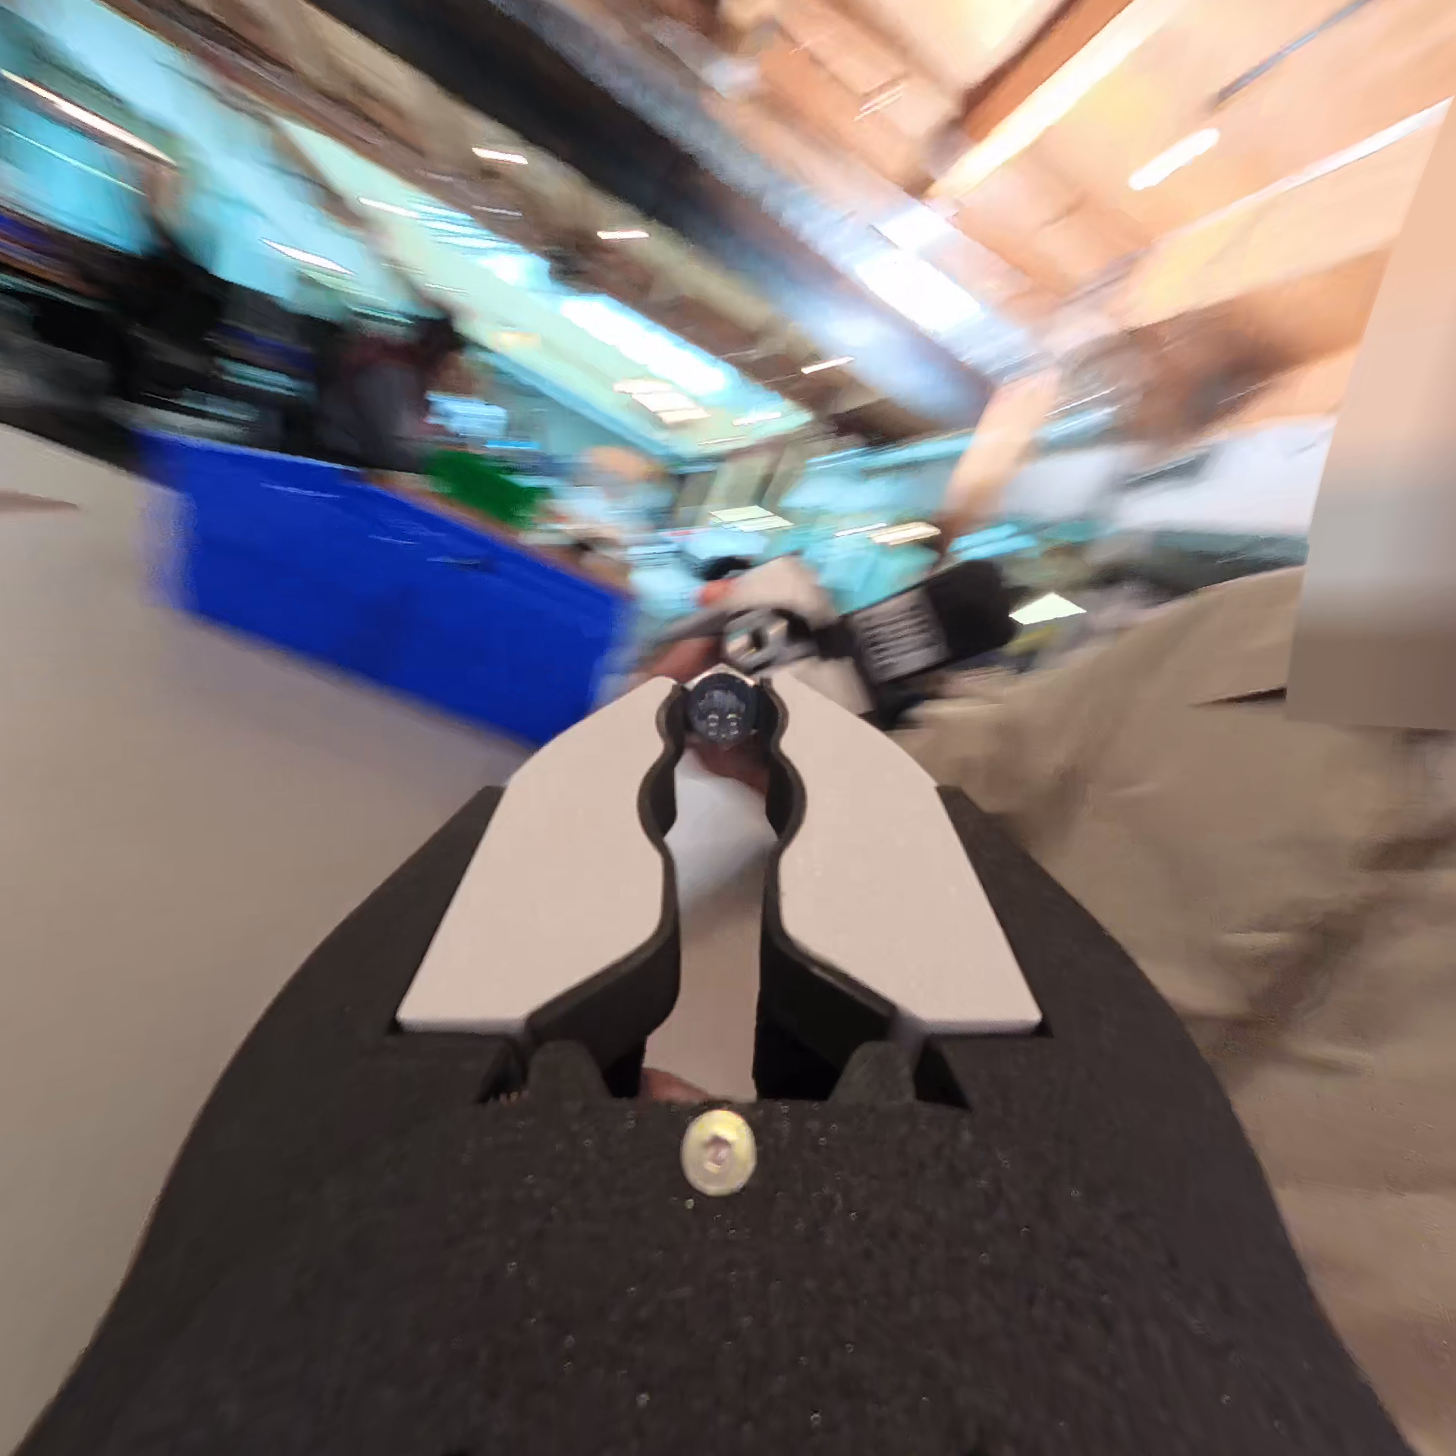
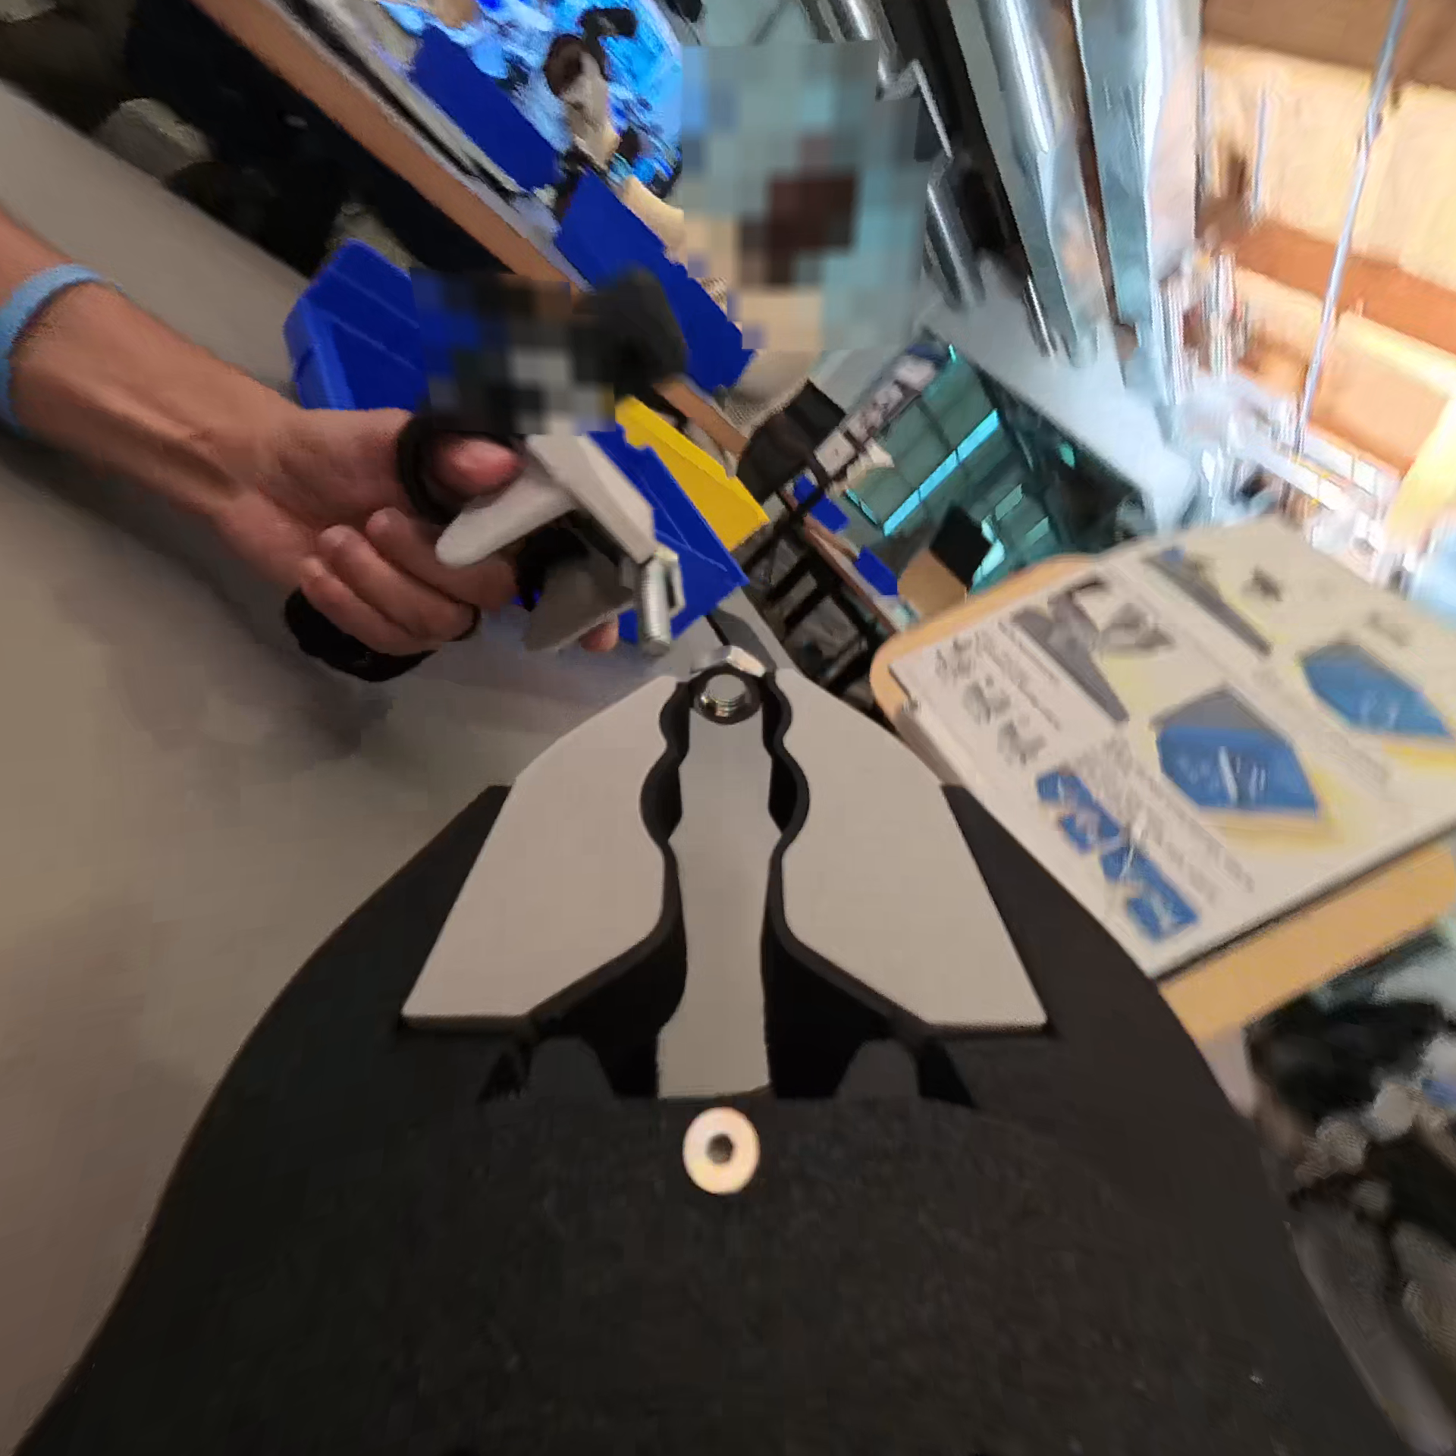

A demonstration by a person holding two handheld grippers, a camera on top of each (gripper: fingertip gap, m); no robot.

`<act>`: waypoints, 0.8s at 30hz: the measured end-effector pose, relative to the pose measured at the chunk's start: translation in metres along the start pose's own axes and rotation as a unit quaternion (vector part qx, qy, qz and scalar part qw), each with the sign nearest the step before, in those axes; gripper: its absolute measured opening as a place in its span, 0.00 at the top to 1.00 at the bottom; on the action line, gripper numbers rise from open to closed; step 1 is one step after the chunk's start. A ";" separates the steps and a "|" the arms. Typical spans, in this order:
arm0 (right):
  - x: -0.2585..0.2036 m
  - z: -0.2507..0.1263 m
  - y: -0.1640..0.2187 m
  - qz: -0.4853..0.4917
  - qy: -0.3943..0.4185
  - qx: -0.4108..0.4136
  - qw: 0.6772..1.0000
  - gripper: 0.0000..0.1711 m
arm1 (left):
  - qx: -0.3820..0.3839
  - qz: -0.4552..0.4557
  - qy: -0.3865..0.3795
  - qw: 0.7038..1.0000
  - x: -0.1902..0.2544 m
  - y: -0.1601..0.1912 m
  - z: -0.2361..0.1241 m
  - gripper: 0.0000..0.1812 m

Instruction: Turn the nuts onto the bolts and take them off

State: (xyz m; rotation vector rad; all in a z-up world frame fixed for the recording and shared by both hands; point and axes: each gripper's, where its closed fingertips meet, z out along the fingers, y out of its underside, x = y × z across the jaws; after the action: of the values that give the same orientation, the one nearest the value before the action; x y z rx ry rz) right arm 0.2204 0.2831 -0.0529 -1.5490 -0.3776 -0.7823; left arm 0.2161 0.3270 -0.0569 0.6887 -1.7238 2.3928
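In the left wrist view my left gripper (image 1: 721, 713) is shut on a bolt (image 1: 718, 715), gripped at its hexagonal head, which faces the camera. In the right wrist view my right gripper (image 2: 723, 697) is shut on a silver hex nut (image 2: 725, 693), whose threaded hole faces the camera. The left gripper (image 2: 630, 583) also shows there, held by a hand (image 2: 370, 536), with the bolt's threaded shaft (image 2: 658, 611) pointing down toward the nut. The bolt tip sits just above and left of the nut, a small gap apart. The right gripper (image 1: 788, 638) shows blurred beyond the bolt in the left view.
A grey table top (image 2: 157, 788) lies below both grippers. A board with a printed blue and yellow sheet (image 2: 1182, 748) lies at the right. Blue bins (image 2: 354, 331) stand behind the hand. A blue box (image 1: 354, 559) stands at the left. Beige cloth (image 1: 1182, 827) fills the right.
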 end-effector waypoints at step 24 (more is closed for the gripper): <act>0.001 -0.004 0.105 0.387 0.131 -0.166 0.897 0.90 | -0.023 0.191 -0.565 0.802 -0.045 0.024 -0.093 0.90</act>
State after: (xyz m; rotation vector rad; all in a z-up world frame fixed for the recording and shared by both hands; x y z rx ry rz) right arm 0.2890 0.2635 -0.1301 -1.6886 0.5860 -0.4120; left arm 0.2208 0.4120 -0.1206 2.2901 -2.4304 2.2208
